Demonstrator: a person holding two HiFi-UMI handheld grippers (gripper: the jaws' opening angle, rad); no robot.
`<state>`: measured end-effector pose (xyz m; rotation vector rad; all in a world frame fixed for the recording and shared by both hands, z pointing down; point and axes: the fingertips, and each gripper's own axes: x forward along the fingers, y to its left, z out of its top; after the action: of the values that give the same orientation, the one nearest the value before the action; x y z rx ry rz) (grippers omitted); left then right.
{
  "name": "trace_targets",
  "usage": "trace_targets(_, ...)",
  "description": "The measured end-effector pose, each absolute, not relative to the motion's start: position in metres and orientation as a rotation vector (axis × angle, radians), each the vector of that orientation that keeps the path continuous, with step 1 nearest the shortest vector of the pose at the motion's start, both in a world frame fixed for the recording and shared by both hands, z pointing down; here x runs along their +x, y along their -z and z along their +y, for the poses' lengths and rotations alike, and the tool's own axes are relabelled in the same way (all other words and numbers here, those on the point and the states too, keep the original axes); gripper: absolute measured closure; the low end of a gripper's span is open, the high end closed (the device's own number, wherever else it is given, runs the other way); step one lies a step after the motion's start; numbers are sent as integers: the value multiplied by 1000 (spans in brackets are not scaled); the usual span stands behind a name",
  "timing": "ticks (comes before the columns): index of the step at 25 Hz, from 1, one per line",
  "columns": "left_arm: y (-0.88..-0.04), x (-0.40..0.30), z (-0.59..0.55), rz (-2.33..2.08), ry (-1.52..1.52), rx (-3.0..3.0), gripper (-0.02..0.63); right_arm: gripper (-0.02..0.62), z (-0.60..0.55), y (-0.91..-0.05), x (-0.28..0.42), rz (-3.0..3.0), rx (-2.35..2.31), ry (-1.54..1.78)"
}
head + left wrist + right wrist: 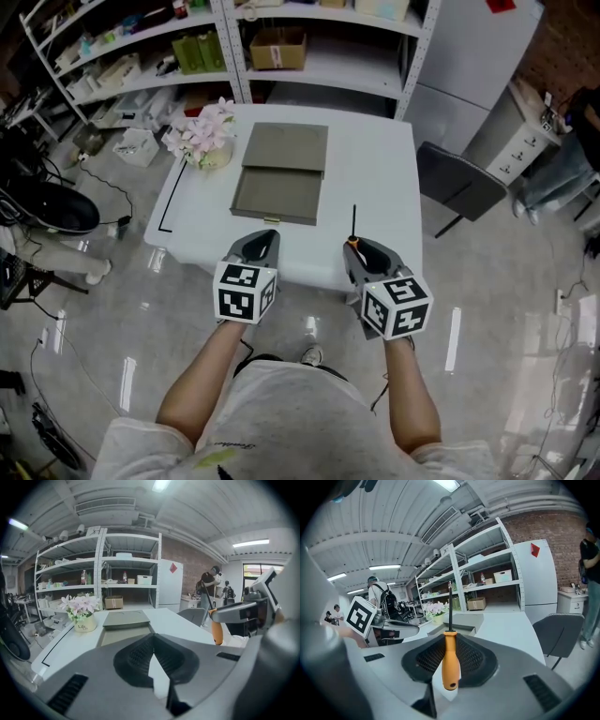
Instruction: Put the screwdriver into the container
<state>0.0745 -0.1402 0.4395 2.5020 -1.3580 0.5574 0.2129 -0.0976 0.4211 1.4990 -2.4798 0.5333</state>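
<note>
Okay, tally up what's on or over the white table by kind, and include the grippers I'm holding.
Grippers: 2, the left gripper and the right gripper
Screwdriver: 1, in the right gripper
Container: 1
Pot of flowers: 1
Total: 5

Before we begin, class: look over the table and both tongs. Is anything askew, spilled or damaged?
Nothing stands out. The container lies open on the table, the flower pot stands upright beside it, and the screwdriver sits straight in the right tongs, shaft pointing up. No spill or damage shows.
</note>
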Motion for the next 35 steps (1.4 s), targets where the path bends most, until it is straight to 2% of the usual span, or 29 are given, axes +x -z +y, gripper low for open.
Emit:
trace_targets(14, -446, 34, -179, -1462, -525, 2416, 601, 520, -152, -420, 183, -2496, 1302, -440)
trace_targets(35, -482, -17, -290, -1334, -532, 2427, 601, 520, -266, -464, 117, -2231, 984, -418)
